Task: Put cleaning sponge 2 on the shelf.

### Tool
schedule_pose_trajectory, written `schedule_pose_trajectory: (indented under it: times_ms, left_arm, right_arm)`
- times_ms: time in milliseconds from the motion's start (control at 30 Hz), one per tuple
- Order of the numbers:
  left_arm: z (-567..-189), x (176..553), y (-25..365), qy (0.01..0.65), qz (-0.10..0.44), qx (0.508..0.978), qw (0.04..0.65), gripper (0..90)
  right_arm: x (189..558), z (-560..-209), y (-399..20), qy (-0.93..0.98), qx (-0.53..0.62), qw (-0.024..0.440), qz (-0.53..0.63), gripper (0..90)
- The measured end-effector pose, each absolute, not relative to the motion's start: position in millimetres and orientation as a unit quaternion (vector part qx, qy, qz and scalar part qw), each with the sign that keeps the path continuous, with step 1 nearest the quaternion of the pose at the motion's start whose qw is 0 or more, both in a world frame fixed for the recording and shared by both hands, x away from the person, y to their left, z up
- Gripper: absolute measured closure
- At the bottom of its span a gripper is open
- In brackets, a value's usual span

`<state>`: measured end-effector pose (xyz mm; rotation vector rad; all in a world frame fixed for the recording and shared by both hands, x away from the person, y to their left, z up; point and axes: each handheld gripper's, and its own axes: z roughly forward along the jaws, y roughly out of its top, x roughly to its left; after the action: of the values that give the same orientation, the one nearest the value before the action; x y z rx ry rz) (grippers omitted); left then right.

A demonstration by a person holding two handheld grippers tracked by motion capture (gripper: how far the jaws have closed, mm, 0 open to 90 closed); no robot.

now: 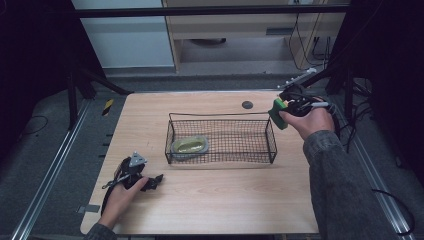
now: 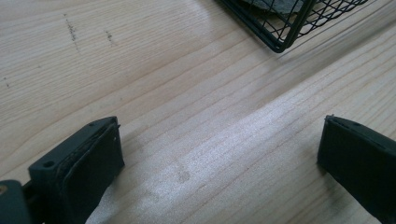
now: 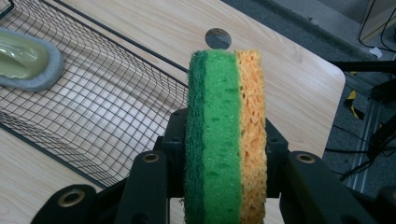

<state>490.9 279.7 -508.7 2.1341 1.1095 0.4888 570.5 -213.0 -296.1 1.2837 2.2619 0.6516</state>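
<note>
Sponge (image 3: pixel 226 135), green on one face and orange on the other, is clamped on edge between the pads of the right tool (image 1: pixel 286 111), which is held in the air just beside the right end of the wire basket (image 1: pixel 220 152). In the right gripper view the sponge is seen upright above the desk (image 3: pixel 299 70), with the basket's mesh floor to its left. A grey-rimmed dish with a greenish inside (image 1: pixel 189 146) lies in the basket's left end. The left tool (image 1: pixel 156 179) is rested low on the desk near its front left, jaws spread wide with nothing between them, a basket corner (image 2: pixel 279 45) ahead.
</note>
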Motion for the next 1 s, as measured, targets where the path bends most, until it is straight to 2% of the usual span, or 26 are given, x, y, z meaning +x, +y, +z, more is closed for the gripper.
schedule_pose_trajectory:
  times_ms: [1000]
  left_arm:
    - [-508.7, 491.1, 279.8, 0.425, 0.187, 0.819, 0.337, 0.0]
  right_arm:
    - [601.8, -354.7, -178.0, 0.853, 0.440, 0.182, 0.212, 64.3]
